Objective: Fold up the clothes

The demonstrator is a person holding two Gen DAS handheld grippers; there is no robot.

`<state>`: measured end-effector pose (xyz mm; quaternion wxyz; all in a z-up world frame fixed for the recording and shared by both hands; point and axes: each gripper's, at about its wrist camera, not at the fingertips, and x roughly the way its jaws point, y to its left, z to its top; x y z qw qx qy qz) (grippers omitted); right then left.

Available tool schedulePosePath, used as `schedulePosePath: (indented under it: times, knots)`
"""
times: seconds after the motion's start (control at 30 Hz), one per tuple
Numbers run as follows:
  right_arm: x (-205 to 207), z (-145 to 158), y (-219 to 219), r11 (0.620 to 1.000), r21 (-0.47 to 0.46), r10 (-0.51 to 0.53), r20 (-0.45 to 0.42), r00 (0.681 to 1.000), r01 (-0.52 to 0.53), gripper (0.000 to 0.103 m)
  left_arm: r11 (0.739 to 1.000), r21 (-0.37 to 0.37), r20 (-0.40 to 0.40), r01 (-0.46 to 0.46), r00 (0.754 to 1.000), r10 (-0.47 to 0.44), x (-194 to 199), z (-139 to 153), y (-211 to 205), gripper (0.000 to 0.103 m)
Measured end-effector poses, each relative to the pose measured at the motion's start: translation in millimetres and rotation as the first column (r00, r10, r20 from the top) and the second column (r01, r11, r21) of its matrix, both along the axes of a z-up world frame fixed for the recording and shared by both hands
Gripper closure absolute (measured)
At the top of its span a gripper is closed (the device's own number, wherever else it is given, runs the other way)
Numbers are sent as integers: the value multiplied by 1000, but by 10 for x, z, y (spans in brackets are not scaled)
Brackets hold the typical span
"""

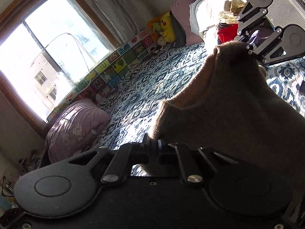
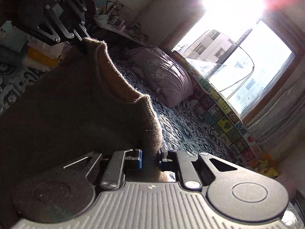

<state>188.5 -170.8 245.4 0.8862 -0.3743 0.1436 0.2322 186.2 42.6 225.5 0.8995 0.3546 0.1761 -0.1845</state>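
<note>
1. Left gripper [image 1: 154, 148]: we see its dark fingers closed on one upper corner of the sweater [image 1: 238, 103], the knit pinched between the pads just ahead of the camera.
2. Right gripper [image 2: 150, 157]: its blue-tipped fingers are clamped on the sweater's other upper corner. In the left view the same gripper [image 1: 247, 44] appears top right, gripping the far end of the fabric.
3. Sweater: a brown, fuzzy knit, held up above the bed [image 1: 144, 87] and stretched between the two grippers — its top edge dips in a curve between the two held corners. The rest hangs down and fills the lower part of each view; we cannot tell whether its hem touches the bed.
4. Bed: covered with a blue-and-white patterned spread, lit by strong sun.
5. Pillow [image 1: 76, 126]: mauve, lying on the bed next to the window [image 1: 47, 53].
6. Mat [image 1: 118, 61]: a strip of bright picture tiles — it stands along the bed's edge under the window.
7. Plush [image 1: 166, 26]: a yellow toy with others at the end of the mat, beside a second mauve pillow.
8. Pile [image 1: 217, 9]: pale and red clothes heaped on the bed behind the right gripper.
</note>
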Motion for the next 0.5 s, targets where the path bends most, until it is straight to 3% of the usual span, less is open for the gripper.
schedulePosePath:
  times: [0.2,0.3,0.4,0.5]
  knots:
    - [865,-63,26,997,3,-72,17,997,72,89,999,-4,19,-54,998,54,744,25,-107,96]
    - [1212,42,39,992,23,-124,64,990,123,89,996,-15,99,-92,991,93,996,200,-172,96]
    - [1413,346,8,980,103,-184,175,967,168,89,988,-111,211,-111,968,133,1005,568,-150,96]
    - [1349,677,-23,966,196,-225,304,926,170,89,975,-200,280,-99,948,153,825,892,-65,96]
